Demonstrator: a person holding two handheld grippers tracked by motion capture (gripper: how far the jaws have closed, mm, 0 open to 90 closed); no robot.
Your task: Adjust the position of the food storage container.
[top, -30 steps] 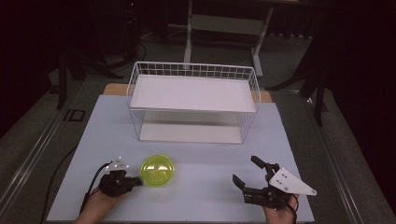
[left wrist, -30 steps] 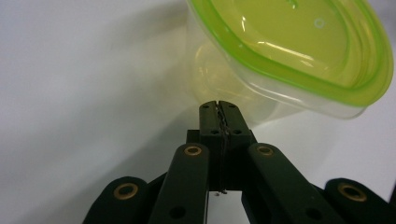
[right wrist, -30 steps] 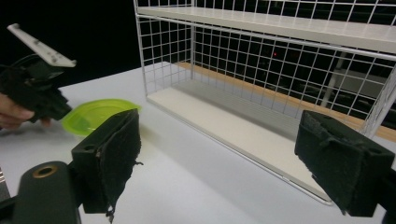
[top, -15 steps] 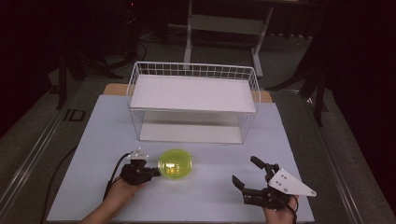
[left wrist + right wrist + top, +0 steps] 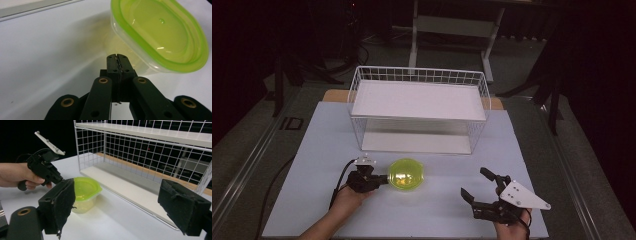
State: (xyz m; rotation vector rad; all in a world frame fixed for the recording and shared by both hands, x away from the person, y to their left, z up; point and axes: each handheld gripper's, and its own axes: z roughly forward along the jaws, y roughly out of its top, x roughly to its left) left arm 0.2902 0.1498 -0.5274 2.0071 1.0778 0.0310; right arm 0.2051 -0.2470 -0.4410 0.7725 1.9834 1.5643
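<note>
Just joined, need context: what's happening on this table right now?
A person at a white table holds a gripper in each hand. The left gripper has its jaws shut, with the tips right at the side of a lidded yellow-green container; whether they touch it isn't clear. The right gripper is open, off to the right and holding nothing. A white wire shelf rack stands behind the container.

Dark room, lit table.
A white table (image 5: 327, 130) stands on grey floor (image 5: 257, 130); behind it, a pale metal stand (image 5: 454, 25) against blackness.
</note>
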